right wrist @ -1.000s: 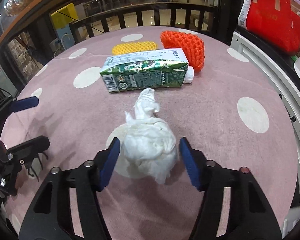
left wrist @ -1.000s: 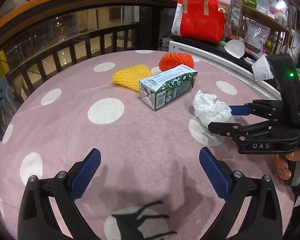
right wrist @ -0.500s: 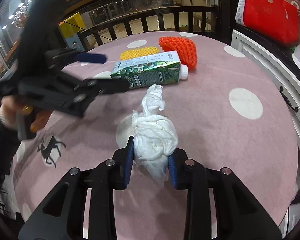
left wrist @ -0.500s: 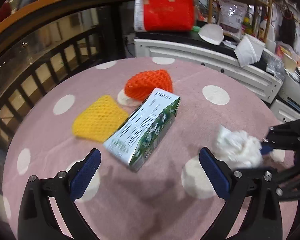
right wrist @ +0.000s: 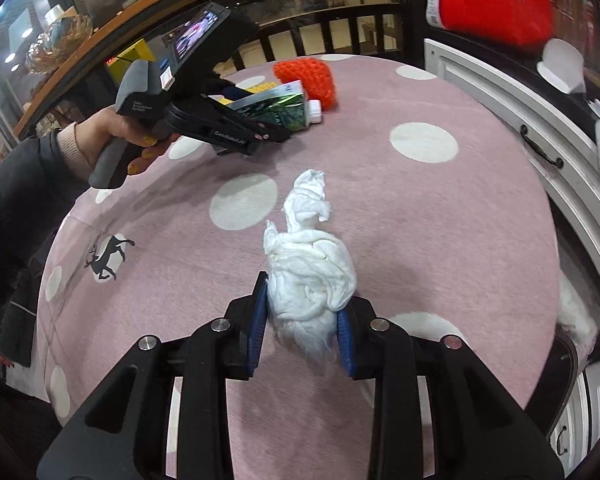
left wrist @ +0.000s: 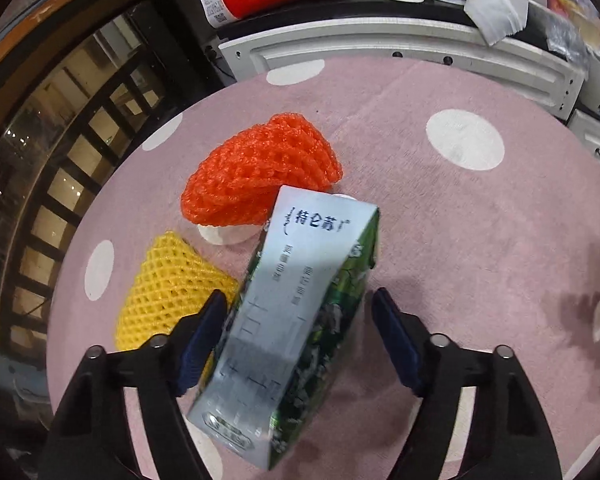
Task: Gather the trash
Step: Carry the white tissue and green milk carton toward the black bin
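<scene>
Status: collection underway, nothing binned yet as far as the views show; no bin or bag for trash is identifiable in either frame.

1. Right hand-held gripper (right wrist: 302, 322), lower centre of right wrist view: jaws clamped on crumpled white tissue (right wrist: 310, 268). Pads press both sides of the wad; its twisted tail points up-frame. Whether the wad is clear of the pink polka-dot counter (right wrist: 440, 216) cannot be told. Item 1 = secured, not yet deposited.

2. Left hand-held gripper (left wrist: 296, 328), lower centre of left wrist view: jaws closing w/ green-and-white milk carton (left wrist: 296, 320) between them. Frame-left pad sits at or just beside the carton wall; frame-right pad is apart from it, a gap of counter showing. Grip not yet made. Carton lies on its side, long axis running up-frame. In the right wrist view the same gripper, held by a hand (right wrist: 112, 140) at upper left, straddles the carton at the far side of the counter. Item 2 = approach done, pinch pending.

3. Left untouched: orange foam net (left wrist: 260, 176), centre of left view, just beyond carton's far end; yellow foam net (left wrist: 172, 292), lower left, beside carton and partly behind frame-left finger.

Est. progress: early. One of four visible items is gripped, one is being gripped, two remain; all deposits are outstanding.
</scene>
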Demonstrator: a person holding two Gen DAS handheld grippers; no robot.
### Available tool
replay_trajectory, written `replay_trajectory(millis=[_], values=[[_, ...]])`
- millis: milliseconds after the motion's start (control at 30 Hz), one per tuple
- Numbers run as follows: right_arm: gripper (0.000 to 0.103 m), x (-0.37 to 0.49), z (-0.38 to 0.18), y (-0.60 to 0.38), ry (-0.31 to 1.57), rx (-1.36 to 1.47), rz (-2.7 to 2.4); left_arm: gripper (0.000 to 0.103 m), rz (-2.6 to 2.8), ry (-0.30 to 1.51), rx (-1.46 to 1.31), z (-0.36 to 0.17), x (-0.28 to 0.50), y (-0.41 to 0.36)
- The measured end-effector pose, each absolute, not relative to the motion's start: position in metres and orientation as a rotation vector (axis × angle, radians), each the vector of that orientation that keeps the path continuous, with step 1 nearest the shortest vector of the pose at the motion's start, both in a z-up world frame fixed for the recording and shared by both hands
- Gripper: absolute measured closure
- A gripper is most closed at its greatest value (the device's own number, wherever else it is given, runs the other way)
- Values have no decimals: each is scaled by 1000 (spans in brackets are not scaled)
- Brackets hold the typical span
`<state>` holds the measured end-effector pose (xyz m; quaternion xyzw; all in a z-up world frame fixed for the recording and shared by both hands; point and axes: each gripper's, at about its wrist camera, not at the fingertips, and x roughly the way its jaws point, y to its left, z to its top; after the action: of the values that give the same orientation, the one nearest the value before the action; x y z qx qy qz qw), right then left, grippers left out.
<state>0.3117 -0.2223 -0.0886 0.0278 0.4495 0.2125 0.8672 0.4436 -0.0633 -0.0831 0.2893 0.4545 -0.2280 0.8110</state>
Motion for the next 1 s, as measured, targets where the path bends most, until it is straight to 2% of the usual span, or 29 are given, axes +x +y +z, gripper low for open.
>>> replay_trajectory(millis=[100, 300, 1000], values=[[72, 309, -90, -233, 944, 80, 428, 38, -493, 979, 610, -83, 443, -65], [72, 303, -90, -247, 931, 113, 399, 50, -513, 954, 595, -80, 424, -73], [72, 255, -89, -284, 883, 188, 314, 51, -610, 825, 336, -53, 298, -102]])
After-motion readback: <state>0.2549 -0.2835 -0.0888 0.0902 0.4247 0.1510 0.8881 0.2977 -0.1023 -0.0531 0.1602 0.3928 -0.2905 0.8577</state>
